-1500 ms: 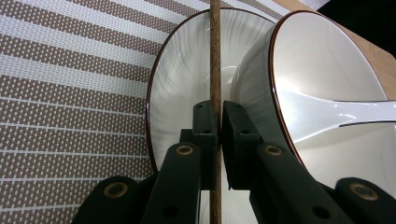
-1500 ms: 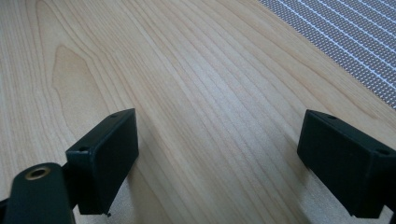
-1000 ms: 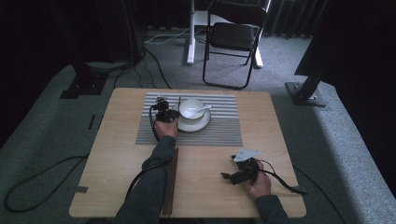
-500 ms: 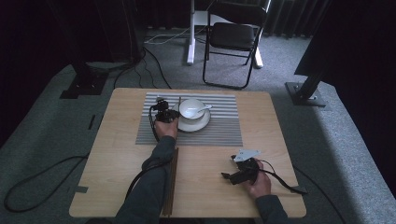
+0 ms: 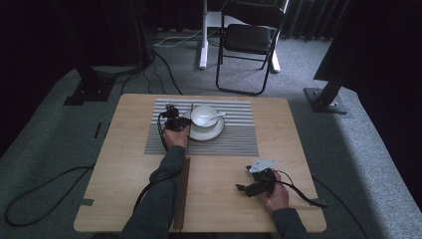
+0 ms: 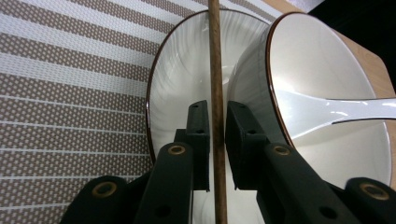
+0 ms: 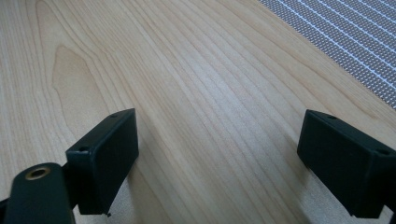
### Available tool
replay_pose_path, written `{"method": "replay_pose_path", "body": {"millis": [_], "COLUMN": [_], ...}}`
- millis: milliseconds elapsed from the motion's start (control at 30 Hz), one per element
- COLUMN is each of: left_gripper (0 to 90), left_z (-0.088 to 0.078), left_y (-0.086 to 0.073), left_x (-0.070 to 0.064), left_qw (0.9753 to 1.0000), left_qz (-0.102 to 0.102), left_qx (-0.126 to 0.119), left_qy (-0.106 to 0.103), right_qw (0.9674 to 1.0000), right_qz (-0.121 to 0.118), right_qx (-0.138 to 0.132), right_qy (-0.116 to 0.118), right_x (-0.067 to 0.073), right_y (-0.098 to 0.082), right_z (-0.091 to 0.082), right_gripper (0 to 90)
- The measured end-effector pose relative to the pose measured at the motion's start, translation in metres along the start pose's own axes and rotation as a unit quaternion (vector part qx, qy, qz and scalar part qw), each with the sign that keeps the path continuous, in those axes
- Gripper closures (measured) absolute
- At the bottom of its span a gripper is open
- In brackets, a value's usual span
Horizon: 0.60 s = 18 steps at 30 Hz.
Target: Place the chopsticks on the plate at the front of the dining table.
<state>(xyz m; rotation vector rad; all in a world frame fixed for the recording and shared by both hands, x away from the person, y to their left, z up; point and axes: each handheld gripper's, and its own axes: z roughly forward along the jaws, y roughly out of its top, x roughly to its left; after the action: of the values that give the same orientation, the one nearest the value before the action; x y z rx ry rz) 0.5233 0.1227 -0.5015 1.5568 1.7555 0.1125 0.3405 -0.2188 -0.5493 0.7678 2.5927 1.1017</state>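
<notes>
A white bowl (image 5: 204,117) with a white spoon (image 5: 215,116) in it stands on a white plate (image 5: 215,133) on the striped placemat (image 5: 234,142). My left gripper (image 5: 186,119) is at the plate's left edge. In the left gripper view a thin brown stick (image 6: 215,56) runs between the jaws of my left gripper (image 6: 217,116), past the plate (image 6: 180,84) and bowl (image 6: 327,60). These jaws have just been opening, and the pads stand close beside the stick. My right gripper (image 5: 242,187) rests low over bare wood at the front right, open and empty, seen again as right gripper (image 7: 217,154).
Long brown sticks (image 5: 182,199) lie on the wooden table (image 5: 124,164) beside the left forearm. A folding chair (image 5: 251,40) and stand bases are on the carpet beyond the far edge. Cables trail from both grippers.
</notes>
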Motion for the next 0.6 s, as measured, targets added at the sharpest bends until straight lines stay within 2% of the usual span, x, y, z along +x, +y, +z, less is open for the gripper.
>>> {"method": "replay_pose_path", "body": {"millis": [233,400,600], "left_gripper": [77.1,74.5,70.9], "left_z": [-0.013,-0.025,-0.044], "left_y": [0.002,0.001,-0.003], "left_x": [0.004,0.007,0.008], "left_qw": [0.9999,0.999,0.9976], "left_qz": [0.011,0.041,0.066], "left_qx": [-0.008,-0.01,-0.017], "left_qy": [0.003,0.013,0.011], "right_qw": [1.0,1.0,1.0], "right_qz": [0.0,0.0,0.0], "right_qx": [0.0,0.0,0.0], "right_qy": [0.0,0.0,0.0], "right_x": [0.0,0.0,0.0], "right_y": [0.0,0.0,0.0], "right_z": [0.0,0.0,0.0], "right_gripper": [11.9,11.8,11.9]}}
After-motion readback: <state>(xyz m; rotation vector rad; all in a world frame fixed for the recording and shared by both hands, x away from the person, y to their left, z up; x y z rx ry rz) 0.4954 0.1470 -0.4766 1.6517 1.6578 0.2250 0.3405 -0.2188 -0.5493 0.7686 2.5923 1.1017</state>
